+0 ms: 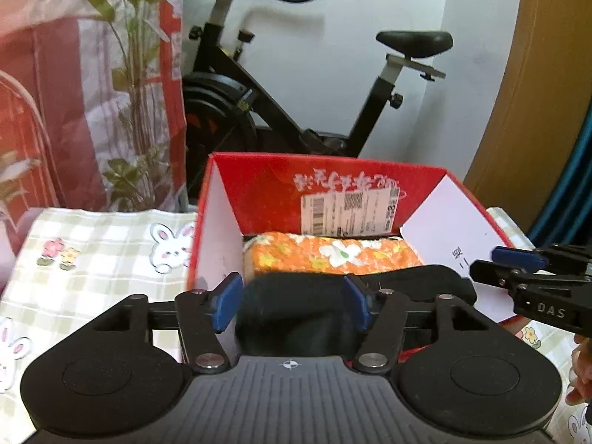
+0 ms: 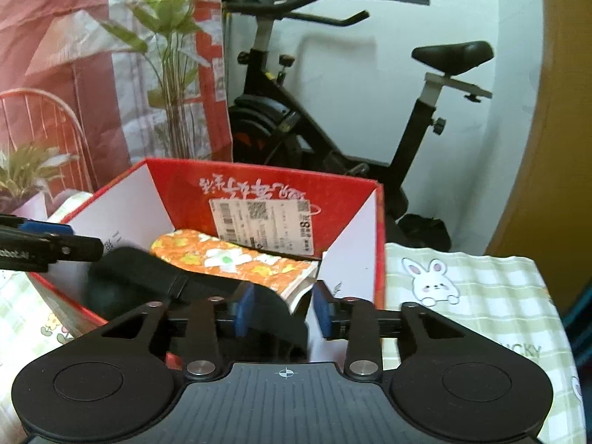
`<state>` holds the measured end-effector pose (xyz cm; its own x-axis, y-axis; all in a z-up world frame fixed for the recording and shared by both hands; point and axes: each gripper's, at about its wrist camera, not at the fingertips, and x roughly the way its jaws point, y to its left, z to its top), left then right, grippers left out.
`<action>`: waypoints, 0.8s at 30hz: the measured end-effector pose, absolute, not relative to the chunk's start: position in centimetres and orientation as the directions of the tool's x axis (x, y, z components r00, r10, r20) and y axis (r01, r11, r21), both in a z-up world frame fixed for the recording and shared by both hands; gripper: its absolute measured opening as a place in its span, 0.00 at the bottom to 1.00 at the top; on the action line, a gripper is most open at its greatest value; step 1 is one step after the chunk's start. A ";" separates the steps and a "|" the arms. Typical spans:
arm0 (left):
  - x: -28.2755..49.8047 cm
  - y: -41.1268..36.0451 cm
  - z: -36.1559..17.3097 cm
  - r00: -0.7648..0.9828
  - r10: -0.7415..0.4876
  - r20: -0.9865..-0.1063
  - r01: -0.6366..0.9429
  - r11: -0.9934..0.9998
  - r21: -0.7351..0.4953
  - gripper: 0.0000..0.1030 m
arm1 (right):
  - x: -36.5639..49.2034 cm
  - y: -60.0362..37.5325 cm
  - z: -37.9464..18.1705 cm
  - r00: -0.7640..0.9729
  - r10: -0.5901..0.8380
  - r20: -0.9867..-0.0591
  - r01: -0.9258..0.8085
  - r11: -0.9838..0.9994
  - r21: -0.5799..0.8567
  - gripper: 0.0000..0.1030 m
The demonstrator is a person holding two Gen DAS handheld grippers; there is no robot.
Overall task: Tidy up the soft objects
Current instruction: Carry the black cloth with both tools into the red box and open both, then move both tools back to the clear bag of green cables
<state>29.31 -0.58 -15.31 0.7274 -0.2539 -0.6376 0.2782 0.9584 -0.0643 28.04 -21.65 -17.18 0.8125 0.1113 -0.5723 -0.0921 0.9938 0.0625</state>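
Observation:
A red cardboard box with white inner walls stands open on the table; it also shows in the right wrist view. Inside lies a folded orange floral cloth. A black soft item rests at the box's near side. My left gripper is open, its blue pads either side of the black item. My right gripper is open over the black item's right end and the box's near right corner. It shows at the right in the left wrist view.
A green checked tablecloth with rabbits covers the table. A black exercise bike stands behind the box. A red patterned curtain and a plant are at back left. A wooden door is at right.

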 end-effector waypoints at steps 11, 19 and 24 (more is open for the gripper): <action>21.6 1.7 -11.9 0.728 -0.300 -0.616 0.281 0.951 -0.131 0.69 | 20.9 -21.6 -14.4 0.835 0.196 -0.514 -0.147 0.980 0.135 0.92; 14.8 2.0 -14.2 0.655 -0.363 -0.662 0.323 0.927 -0.189 0.69 | 14.0 -20.1 -14.7 0.827 0.263 -0.497 -0.217 0.965 0.149 1.00; 12.0 1.9 -17.3 0.598 -0.397 -0.696 0.323 0.914 -0.245 0.69 | 10.7 -18.6 -16.6 0.804 0.288 -0.520 -0.262 0.957 0.125 1.00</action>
